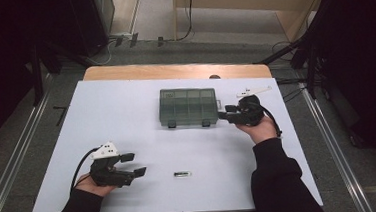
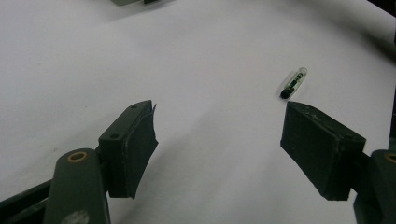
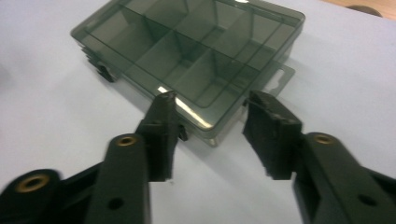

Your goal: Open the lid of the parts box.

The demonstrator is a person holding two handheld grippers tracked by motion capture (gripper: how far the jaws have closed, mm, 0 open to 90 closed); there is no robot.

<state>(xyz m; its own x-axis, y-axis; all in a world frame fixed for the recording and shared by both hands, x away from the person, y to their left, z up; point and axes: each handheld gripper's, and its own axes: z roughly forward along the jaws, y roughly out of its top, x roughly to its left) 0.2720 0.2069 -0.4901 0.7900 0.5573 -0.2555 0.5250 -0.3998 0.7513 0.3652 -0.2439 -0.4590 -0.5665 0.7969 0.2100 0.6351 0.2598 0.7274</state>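
Small capsule (image 1: 182,174) lies flat on white sheet (image 1: 126,110), long axis approx left-right, just right of left gripper (image 1: 135,165), the nearer 1, jaws wide, empty. Right gripper (image 1: 225,112), half open, empty, by compartment box (image 1: 188,107) corner

Glossy, seemingly plastic organizer box (image 3: 187,51)

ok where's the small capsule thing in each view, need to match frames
High view: small capsule lies low centre on the white sheet, right of the left hand-held gripper.
Left gripper view: upper right, beyond the right-hand jaw.
Right gripper view: not in it.
Shared landmark: the compartment box.
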